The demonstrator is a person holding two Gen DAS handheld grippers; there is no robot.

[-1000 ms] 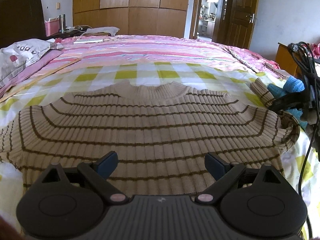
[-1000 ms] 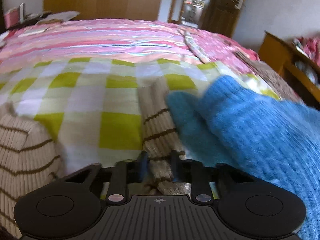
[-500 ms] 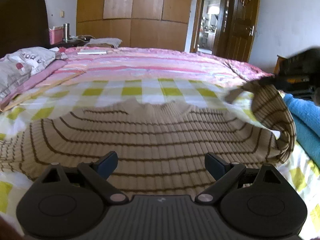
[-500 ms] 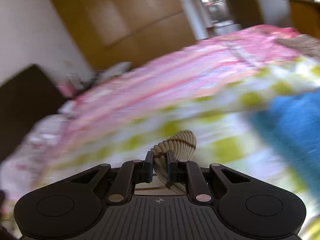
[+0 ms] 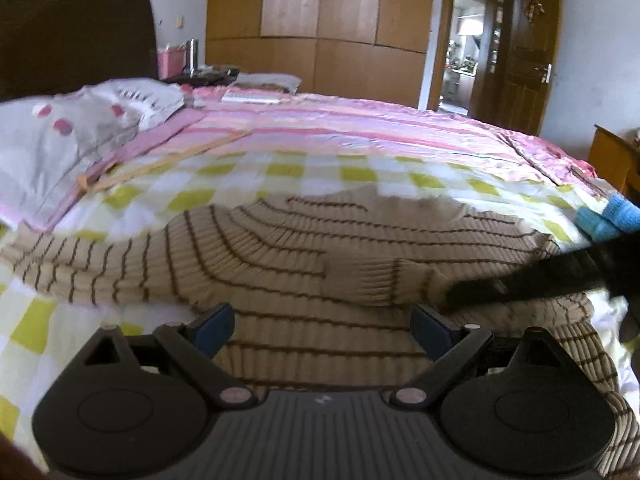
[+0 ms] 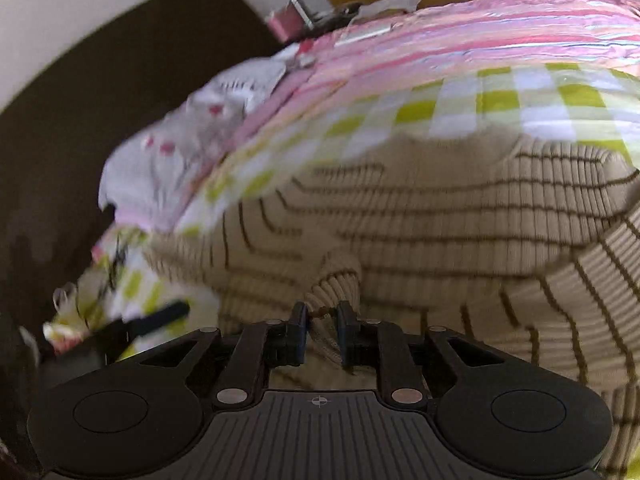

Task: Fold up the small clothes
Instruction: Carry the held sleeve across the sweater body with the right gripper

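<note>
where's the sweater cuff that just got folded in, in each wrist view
Left wrist: the cuff lies at centre on the sweater's body, beyond the open left gripper.
Right wrist: the cuff is low centre, between the right gripper's opening jaws.
Shared landmark: the grey pillow.
</note>
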